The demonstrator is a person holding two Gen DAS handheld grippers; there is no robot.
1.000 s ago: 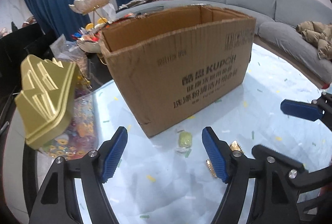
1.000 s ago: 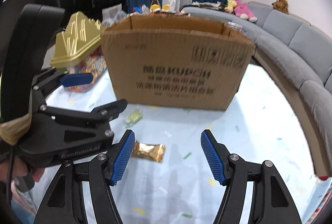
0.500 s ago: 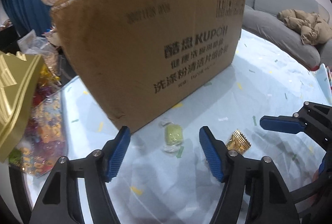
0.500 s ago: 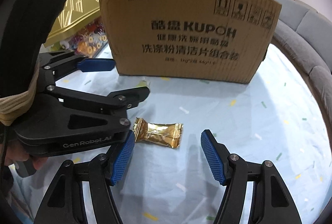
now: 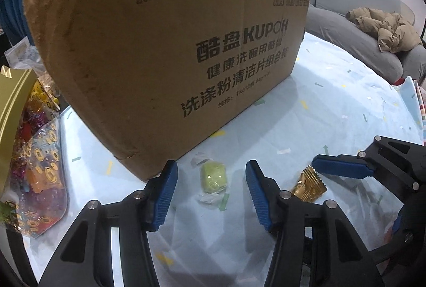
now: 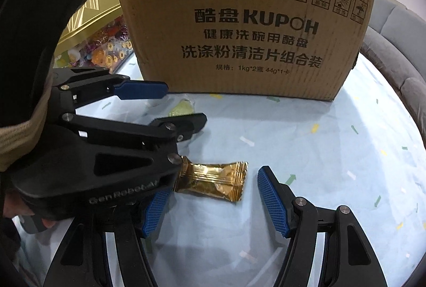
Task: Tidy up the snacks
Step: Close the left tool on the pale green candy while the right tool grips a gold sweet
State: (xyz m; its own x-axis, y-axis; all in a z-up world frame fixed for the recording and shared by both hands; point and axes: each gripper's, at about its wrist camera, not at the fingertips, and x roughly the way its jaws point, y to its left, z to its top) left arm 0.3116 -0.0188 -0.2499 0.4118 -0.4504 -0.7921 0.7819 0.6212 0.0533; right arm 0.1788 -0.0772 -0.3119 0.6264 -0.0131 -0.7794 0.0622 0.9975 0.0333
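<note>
A green candy in a clear wrapper lies on the pale blue tablecloth, just in front of the cardboard box. My left gripper straddles it. Its jaws are closing, and the pads stand apart from the candy. A gold-wrapped snack lies flat between the fingers of my right gripper, which is open and not touching it. In the right wrist view my left gripper hides most of the green candy. In the left wrist view the gold snack shows beside one right finger.
The tall box stands close ahead of both grippers. A gold ridged lid and a clear bag of coin sweets sit at the left. A grey sofa with a tan jacket curves behind at the right.
Both grippers have come down toward the table and nearer the box. The left jaws have narrowed around the green candy. The gold snack now lies between the right fingers.
</note>
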